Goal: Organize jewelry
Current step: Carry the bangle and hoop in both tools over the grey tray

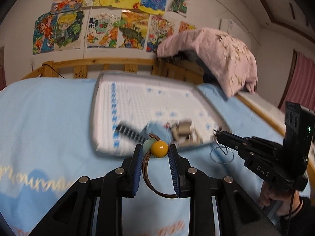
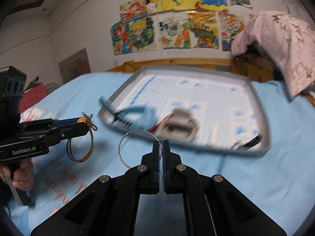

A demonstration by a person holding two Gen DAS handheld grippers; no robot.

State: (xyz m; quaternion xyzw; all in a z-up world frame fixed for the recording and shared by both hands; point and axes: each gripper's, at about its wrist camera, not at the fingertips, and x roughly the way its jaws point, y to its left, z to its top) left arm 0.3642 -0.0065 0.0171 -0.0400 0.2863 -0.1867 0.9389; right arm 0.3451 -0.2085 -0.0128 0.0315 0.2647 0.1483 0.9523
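My left gripper (image 1: 155, 153) is shut on a brown cord bracelet with a yellow bead (image 1: 159, 149), held above the blue bedspread; it also shows in the right wrist view (image 2: 82, 120), with the cord loop (image 2: 80, 147) hanging down. My right gripper (image 2: 161, 147) is shut on a thin silver hoop (image 2: 126, 147); it also shows in the left wrist view (image 1: 217, 135), with the hoop (image 1: 221, 155) dangling. A grey-rimmed tray (image 2: 258, 108) with a white and blue liner lies ahead. On it lie a black-and-white striped piece (image 2: 116, 116), a blue piece (image 2: 141, 112) and a beige ring-shaped piece (image 2: 179, 125), all blurred.
The bed has a light blue cover (image 1: 49, 118) and a wooden rail (image 1: 118, 63) at the back. A pink cloth (image 1: 220, 59) is draped over the rail at the right. Colourful drawings (image 1: 110, 19) hang on the wall. A red box (image 2: 33, 94) stands at the far left.
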